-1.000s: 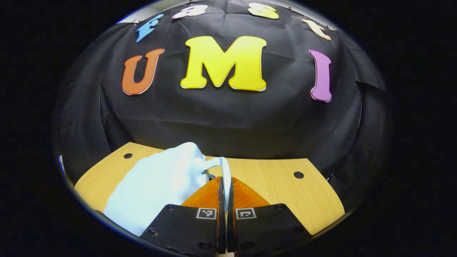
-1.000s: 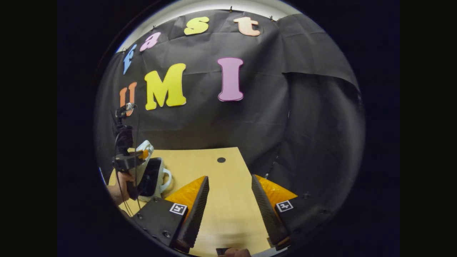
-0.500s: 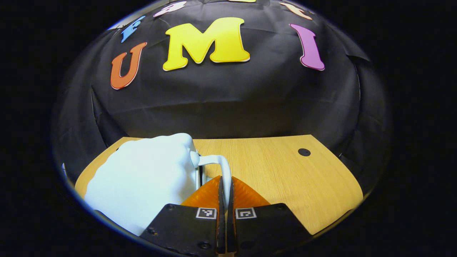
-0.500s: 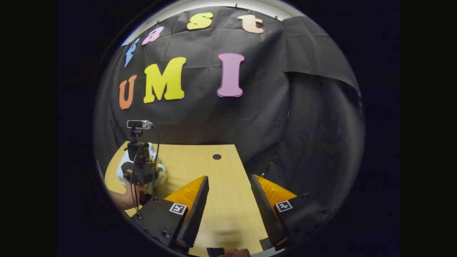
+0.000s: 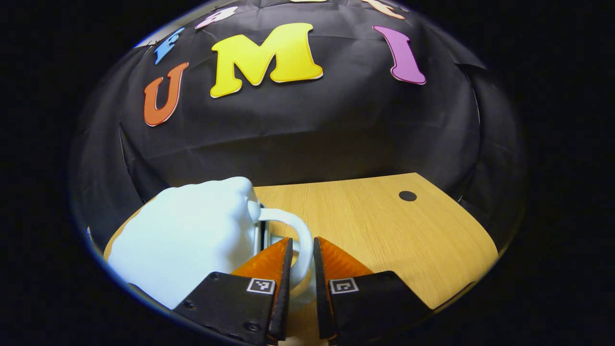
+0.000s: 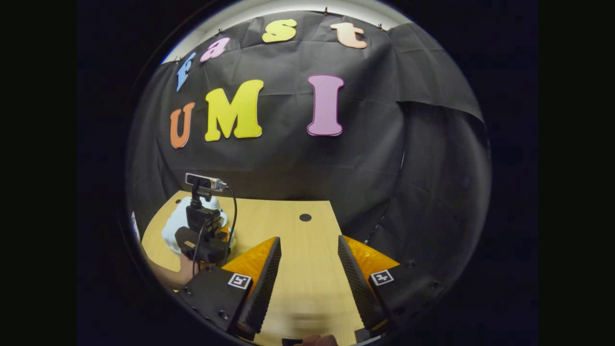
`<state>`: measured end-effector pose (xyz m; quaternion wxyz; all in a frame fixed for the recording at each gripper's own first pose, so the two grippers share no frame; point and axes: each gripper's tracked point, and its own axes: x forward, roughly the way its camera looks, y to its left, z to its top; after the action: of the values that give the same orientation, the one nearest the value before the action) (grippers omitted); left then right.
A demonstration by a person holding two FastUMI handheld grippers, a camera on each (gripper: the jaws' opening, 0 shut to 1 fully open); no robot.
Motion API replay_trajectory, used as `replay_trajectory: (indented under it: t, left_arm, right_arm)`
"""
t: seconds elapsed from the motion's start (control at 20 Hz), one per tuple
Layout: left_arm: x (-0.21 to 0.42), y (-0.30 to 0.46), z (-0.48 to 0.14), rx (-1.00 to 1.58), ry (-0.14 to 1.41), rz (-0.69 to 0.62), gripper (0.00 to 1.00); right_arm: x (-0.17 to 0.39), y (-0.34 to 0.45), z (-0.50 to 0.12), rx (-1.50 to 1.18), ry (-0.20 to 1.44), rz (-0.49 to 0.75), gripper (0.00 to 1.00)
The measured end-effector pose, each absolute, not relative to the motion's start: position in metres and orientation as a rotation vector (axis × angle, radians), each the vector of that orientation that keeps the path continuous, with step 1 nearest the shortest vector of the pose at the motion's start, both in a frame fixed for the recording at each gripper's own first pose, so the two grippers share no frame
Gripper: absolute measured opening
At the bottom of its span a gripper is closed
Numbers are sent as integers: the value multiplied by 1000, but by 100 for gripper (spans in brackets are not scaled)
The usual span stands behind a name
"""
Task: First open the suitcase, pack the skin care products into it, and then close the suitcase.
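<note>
A small pale blue suitcase (image 5: 192, 235) lies flat and shut on the wooden table (image 5: 384, 226), at the left of the left gripper view. Its white loop handle (image 5: 293, 226) curves out toward me. My left gripper (image 5: 301, 240) straddles that handle with the fingers a little apart, so it is open. In the right gripper view the suitcase (image 6: 174, 227) sits at the far left, partly hidden behind the left gripper (image 6: 204, 242) and the hand holding it. My right gripper (image 6: 309, 239) hovers over bare table, open, with nothing between its fingers.
The table has a dark round hole (image 5: 407, 195) toward its far right, which the right gripper view (image 6: 305, 217) shows too. Black cloth hangs right behind the table's far edge. A fingertip (image 6: 307, 340) peeks in at the bottom.
The suitcase's raised half has come down flat on the table. My left gripper, shut on the white handle before, has parted its fingers. The right gripper has barely moved.
</note>
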<state>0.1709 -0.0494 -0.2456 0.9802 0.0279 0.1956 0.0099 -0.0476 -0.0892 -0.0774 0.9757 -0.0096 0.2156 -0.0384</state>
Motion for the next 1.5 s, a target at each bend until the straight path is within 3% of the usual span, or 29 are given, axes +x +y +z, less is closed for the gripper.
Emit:
replay_trajectory:
  t: [0.05,0.1,0.15,0.2,0.3,0.65,0.7,0.8,1.2,1.25,1.45,1.5]
  left_arm:
    - [169,-54,-246,36,399,4,28]
    - [167,-57,-240,47,394,-1,45]
    - [165,-55,-233,67,378,11,51]
    - [159,-53,-228,66,378,15,70]
    - [142,-52,-210,24,374,13,86]
    - [75,3,-70,-22,166,107,95]
    - [68,11,-55,-24,146,116,95]
    - [53,21,-32,-3,113,110,95]
    - [13,39,-6,8,75,119,96]
    - [11,36,-5,10,71,112,96]
    - [6,33,-7,21,71,89,96]
    - [5,33,-7,22,73,88,96]
  right_arm:
    - [-48,-89,-77,-16,433,-76,72]
    - [-47,-89,-77,-10,432,-74,72]
    - [-46,-88,-77,-4,431,-70,72]
    - [-44,-86,-76,0,425,-65,71]
    - [-40,-77,-68,3,400,-43,72]
    - [-14,-19,-30,40,254,81,71]
    - [-12,-11,-24,41,232,96,67]
    - [-11,5,-10,60,188,116,72]
    - [-28,31,10,59,99,108,67]
    - [-29,29,13,55,87,97,72]
    - [-34,27,14,51,82,73,72]
    - [-33,28,14,48,81,69,68]
